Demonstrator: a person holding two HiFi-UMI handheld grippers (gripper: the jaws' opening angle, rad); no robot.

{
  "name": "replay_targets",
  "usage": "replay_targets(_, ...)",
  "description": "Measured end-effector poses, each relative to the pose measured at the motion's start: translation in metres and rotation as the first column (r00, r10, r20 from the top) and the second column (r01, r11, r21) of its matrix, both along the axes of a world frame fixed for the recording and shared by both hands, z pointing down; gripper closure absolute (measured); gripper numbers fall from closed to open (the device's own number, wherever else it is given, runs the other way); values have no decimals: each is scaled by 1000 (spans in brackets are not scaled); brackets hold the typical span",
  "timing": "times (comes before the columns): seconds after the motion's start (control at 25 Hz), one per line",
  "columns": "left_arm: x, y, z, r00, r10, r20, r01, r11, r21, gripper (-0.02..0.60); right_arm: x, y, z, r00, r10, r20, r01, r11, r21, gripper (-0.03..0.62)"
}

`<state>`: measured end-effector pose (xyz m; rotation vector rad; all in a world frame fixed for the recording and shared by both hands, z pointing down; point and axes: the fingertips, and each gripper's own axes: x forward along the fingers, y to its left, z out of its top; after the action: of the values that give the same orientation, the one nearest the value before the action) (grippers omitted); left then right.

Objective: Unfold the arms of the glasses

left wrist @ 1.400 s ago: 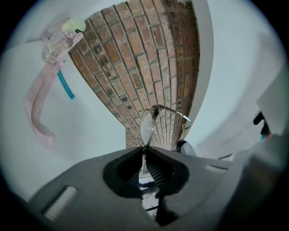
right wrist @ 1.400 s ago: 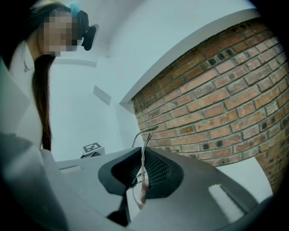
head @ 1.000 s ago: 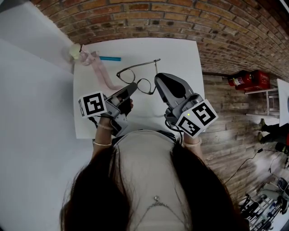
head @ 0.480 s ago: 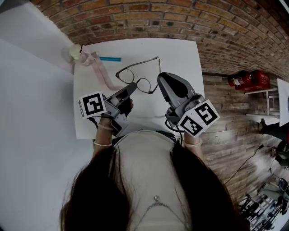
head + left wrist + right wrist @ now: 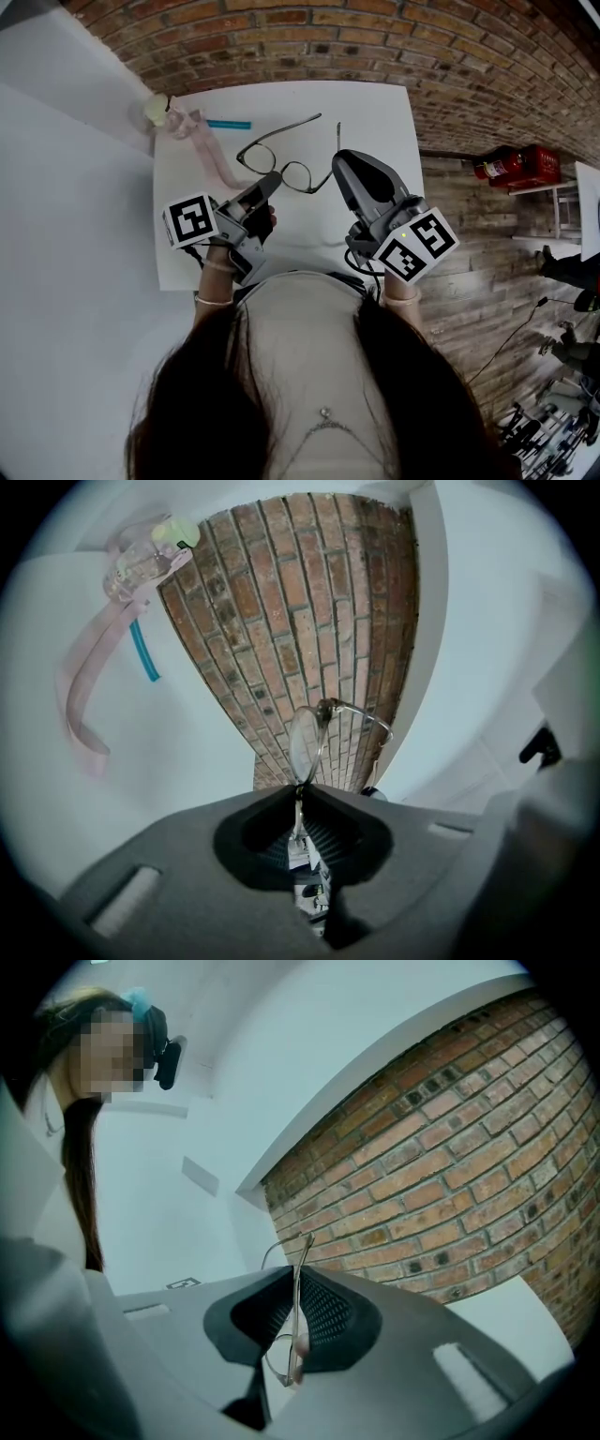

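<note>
As a person with long dark hair (image 5: pixel 309 394) leans over it, a white square table (image 5: pixel 375 112) stands against a red brick wall (image 5: pixel 281 37), with grey wood-plank flooring (image 5: pixel 469 244) to its right. Both hands hold grey 2-jaw tools with marker cubes. The left gripper (image 5: pixel 272 180) reaches in from the near left and the right gripper (image 5: pixel 339 161) from the near right, their tips close together over the middle of the tabletop.

Between them is a pair of thin dark wire-framed glasses (image 5: pixel 258 155), held by both tools. The left gripper's jaws are pressed together on the edge of the frame, with 1 clear round lens (image 5: pixel 305 747) standing just beyond their tips. The right gripper's jaws are pinched on 1 slim temple arm (image 5: pixel 300 1269), which runs straight up through the narrow slot between the pads. In the head view that arm points away from the person, while the other temple arm (image 5: pixel 281 131) stretches out along the far side of the frame.

Further left on the table lies a pale pink ribbon-like strap (image 5: pixel 214 155), attached to a small pale green round piece (image 5: pixel 155 110) at the corner. A short blue stick (image 5: pixel 228 123) rests just beside it.
</note>
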<state>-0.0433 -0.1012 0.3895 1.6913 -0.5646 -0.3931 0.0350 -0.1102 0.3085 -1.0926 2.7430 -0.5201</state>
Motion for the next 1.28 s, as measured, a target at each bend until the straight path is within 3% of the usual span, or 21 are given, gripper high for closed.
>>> replay_targets(0.76, -9, -3, -1, 999, -40, -36, 39, 999, -20, 558, 11, -3, 2, 999, 26, 47, -25, 999, -20, 563)
replay_targets(1.28, -7, -3, 4, 999, -41, -9, 41, 999, -11, 558, 10, -1, 5, 999, 16, 45, -15, 1000, -21, 560)
